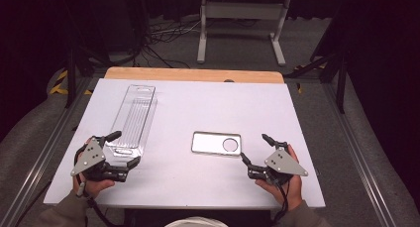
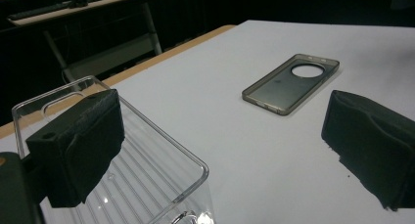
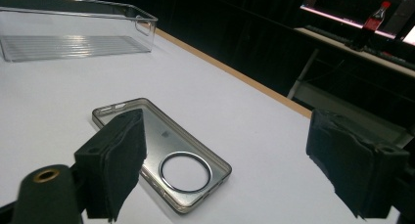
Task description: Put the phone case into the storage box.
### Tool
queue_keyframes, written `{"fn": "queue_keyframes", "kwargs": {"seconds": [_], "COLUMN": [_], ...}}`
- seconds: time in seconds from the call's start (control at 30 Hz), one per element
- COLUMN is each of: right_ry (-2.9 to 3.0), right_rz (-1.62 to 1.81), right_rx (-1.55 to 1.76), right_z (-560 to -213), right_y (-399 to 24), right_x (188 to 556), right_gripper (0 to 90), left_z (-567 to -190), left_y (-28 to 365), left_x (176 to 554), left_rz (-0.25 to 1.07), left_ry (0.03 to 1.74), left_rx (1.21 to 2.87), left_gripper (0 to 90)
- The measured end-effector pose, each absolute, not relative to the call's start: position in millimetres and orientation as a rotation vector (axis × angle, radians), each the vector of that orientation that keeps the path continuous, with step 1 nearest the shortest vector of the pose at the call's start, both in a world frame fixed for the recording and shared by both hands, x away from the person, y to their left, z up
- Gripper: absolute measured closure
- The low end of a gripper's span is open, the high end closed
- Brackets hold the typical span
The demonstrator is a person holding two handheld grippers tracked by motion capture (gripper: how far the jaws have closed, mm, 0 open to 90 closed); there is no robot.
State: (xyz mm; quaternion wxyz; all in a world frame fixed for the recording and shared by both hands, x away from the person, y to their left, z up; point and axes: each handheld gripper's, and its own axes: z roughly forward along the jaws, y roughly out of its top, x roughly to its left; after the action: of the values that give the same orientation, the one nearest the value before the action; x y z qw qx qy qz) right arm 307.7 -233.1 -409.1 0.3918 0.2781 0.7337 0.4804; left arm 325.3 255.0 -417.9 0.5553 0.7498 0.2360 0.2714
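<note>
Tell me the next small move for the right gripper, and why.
Probably ease the right gripper forward and down onto the phone case. Its jaws stand open and empty just short of the case's camera-hole end, and the case lies flat on the white table. The left gripper is open by the clear tray.

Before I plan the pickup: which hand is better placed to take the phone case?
Right. The right tongs stand open just beside the phone case; the left tongs sit at the clear tray, farther off.
</note>
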Motion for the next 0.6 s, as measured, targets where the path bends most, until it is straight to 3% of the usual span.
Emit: {"fn": "queue_keyframes", "kwargs": {"seconds": [0.6], "right_ry": [1.909], "right_rz": [1.231], "right_rx": [0.752], "right_z": [-383.8], "right_y": [-218.8], "right_x": [344.4], "right_gripper": [17.5], "left_z": [-419.6], "left_y": [252.7], "left_x": [327.1], "left_rz": [0.638], "left_ry": [0.561], "left_rx": [1.791], "left_gripper": [3.2]}}
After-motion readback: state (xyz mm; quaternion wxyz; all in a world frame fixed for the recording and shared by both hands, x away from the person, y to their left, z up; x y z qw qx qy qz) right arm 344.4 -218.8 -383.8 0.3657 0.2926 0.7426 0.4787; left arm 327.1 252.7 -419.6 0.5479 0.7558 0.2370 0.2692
